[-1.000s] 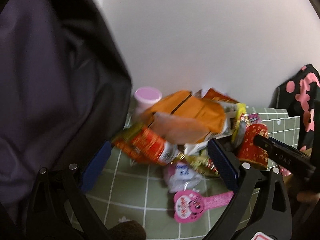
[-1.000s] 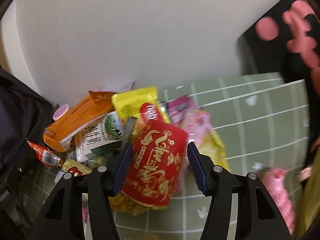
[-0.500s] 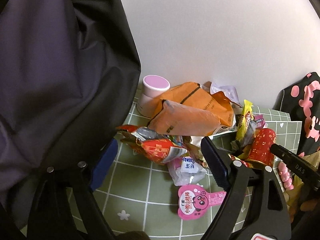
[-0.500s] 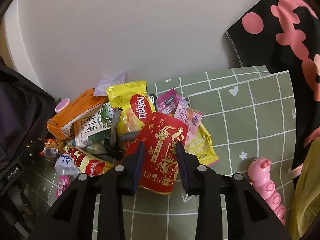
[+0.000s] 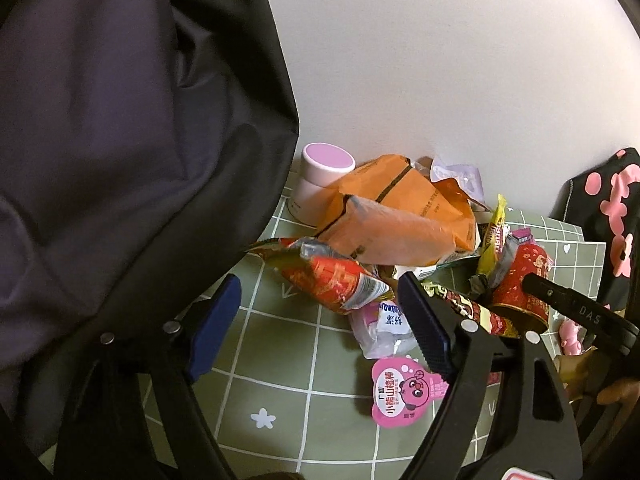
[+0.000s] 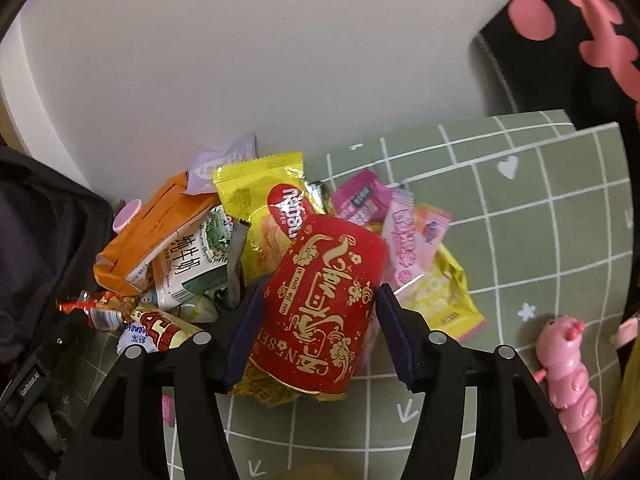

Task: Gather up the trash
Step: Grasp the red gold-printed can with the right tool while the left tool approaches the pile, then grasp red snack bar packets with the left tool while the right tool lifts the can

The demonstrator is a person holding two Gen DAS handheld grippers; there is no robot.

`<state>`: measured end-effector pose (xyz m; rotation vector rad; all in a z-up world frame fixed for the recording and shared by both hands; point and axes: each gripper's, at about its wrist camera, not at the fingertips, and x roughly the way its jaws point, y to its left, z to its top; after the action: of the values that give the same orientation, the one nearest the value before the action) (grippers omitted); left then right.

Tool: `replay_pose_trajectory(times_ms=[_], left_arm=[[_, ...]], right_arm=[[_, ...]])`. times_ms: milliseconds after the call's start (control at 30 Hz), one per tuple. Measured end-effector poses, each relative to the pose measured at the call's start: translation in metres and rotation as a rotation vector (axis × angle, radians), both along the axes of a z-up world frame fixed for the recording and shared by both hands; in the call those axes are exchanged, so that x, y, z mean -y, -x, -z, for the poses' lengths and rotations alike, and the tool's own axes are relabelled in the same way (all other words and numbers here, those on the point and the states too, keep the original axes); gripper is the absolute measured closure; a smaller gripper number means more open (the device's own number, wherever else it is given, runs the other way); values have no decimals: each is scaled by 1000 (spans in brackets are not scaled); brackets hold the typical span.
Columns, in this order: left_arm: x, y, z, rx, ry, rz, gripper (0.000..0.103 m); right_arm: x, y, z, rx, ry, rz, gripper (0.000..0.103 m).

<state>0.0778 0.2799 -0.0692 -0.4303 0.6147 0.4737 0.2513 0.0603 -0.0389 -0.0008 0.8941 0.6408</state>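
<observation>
The right hand-held gripper (image 6: 316, 320) has its blue pads on both sides of the red cup (image 6: 320, 304), which lies tilted on the front of the trash pile (image 6: 256, 236); the left pad seems to touch the cup, a thin gap shows at the right pad, so whether it is clamped I cannot tell; the pile sits on the green gridded counter (image 6: 540, 248), pressed back against the white wall (image 6: 280, 60); right of the pile the counter lies bare up to a pink toy caterpillar (image 6: 572, 384) near the right edge; a black cloth with pink shapes (image 6: 568, 28) closes the far right corner. The left hand-held gripper (image 5: 316, 328) hovers with its fingers spread wide and nothing between them, above bare mat in front of a red snack wrapper (image 5: 336, 284) and a pink label (image 5: 400, 396); a black bag (image 5: 120, 140) fills the left side, its edge crowding the left finger; a pink-lidded jar (image 5: 320, 180) stands between bag and orange packet (image 5: 400, 220).
</observation>
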Motion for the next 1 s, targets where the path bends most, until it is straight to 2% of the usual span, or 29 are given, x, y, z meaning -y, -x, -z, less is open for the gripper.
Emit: replay_pose_trajectory(times_ms=[200, 233, 367, 467, 533, 600, 700, 833, 900, 1000], left_arm=[[1, 0, 1, 6, 9, 10, 26], [-1, 0, 1, 9, 19, 7, 26], [-10, -4, -1, 25, 68, -4, 27], [-17, -17, -2, 12, 106, 1, 30], [-20, -30, 0, -23, 109, 6, 39], [-24, -42, 2, -62, 117, 11, 63], [-19, -44, -5, -41, 118, 31, 75], [2, -46, -22, 1, 80, 93, 82], [15, -46, -33, 32, 87, 139, 102], [41, -43, -55, 100, 94, 239, 102]], right_arm=[[-7, -3, 6, -66, -33, -72, 48], [-7, 0, 5, -67, -27, -83, 52], [-2, 21, -5, 42, 84, -87, 56], [21, 28, -11, 75, 105, -51, 56], [42, 32, -17, 81, 100, -4, 56], [60, 35, -23, 85, 88, 39, 56], [86, 46, -34, 109, 82, 101, 56], [116, 61, -55, 141, 64, 170, 56], [133, 72, -68, 162, 60, 197, 56], [154, 87, -88, 196, 68, 231, 56]])
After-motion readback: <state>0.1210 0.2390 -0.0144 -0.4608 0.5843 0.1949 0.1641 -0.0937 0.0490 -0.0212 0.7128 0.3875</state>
